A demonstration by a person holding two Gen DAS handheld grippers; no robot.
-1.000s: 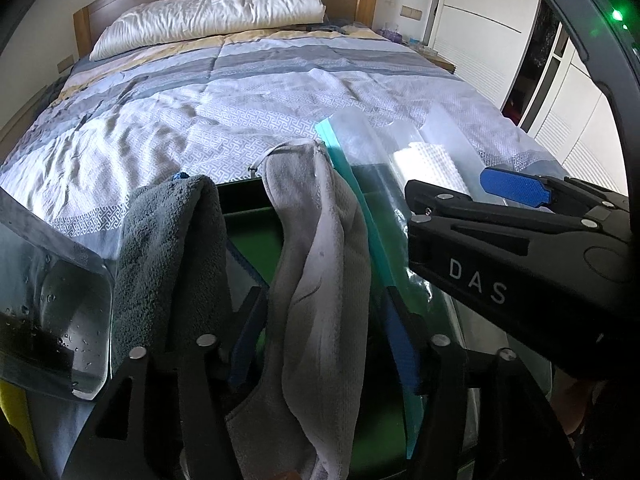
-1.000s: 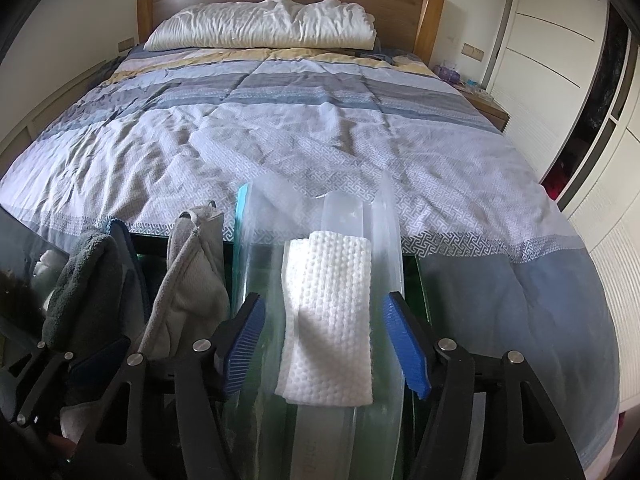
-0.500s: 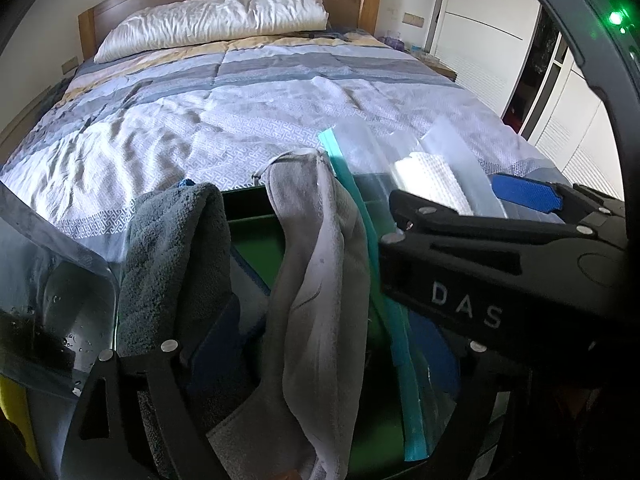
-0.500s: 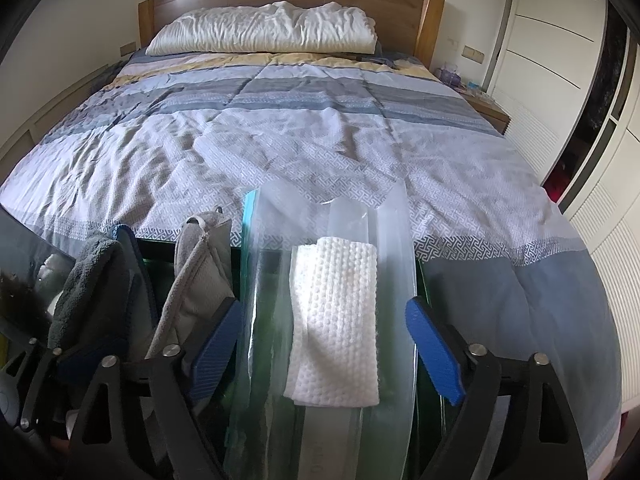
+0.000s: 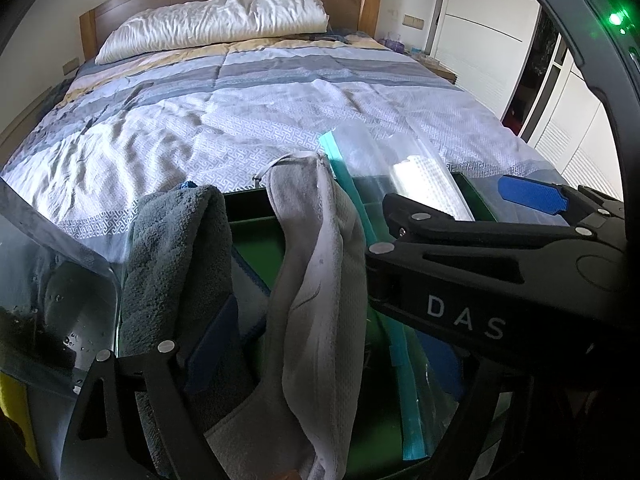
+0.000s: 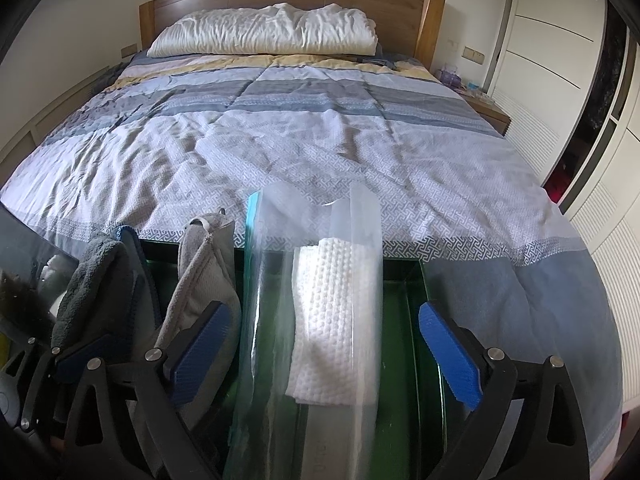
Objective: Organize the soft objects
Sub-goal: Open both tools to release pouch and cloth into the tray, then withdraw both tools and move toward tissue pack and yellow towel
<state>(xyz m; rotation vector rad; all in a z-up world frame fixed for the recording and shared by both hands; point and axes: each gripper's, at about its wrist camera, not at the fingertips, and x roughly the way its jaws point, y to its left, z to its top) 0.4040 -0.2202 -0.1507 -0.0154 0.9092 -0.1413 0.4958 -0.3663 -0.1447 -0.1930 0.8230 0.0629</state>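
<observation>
A green bin (image 6: 416,280) stands at the foot of the bed and holds upright soft items. A dark grey towel (image 5: 172,256) stands at the left, a light grey cloth (image 5: 320,292) beside it. Right of them stands a clear zip bag (image 6: 356,220) with a teal strip (image 5: 396,352) and a white textured cloth (image 6: 332,320) inside. My left gripper (image 5: 332,352) is open, its fingers on either side of the light grey cloth. My right gripper (image 6: 324,352) is open wide on either side of the bag and shows in the left wrist view (image 5: 532,200).
The bed with a striped grey and white quilt (image 6: 300,128) lies beyond the bin, a white pillow (image 6: 264,28) at the wooden headboard. White wardrobe doors (image 6: 560,60) line the right side. A clear plastic container (image 5: 48,280) stands left of the bin.
Both grippers have opened wider. The left let go of the light grey cloth, the right let go of the clear bag; both items stay upright in the bin.
</observation>
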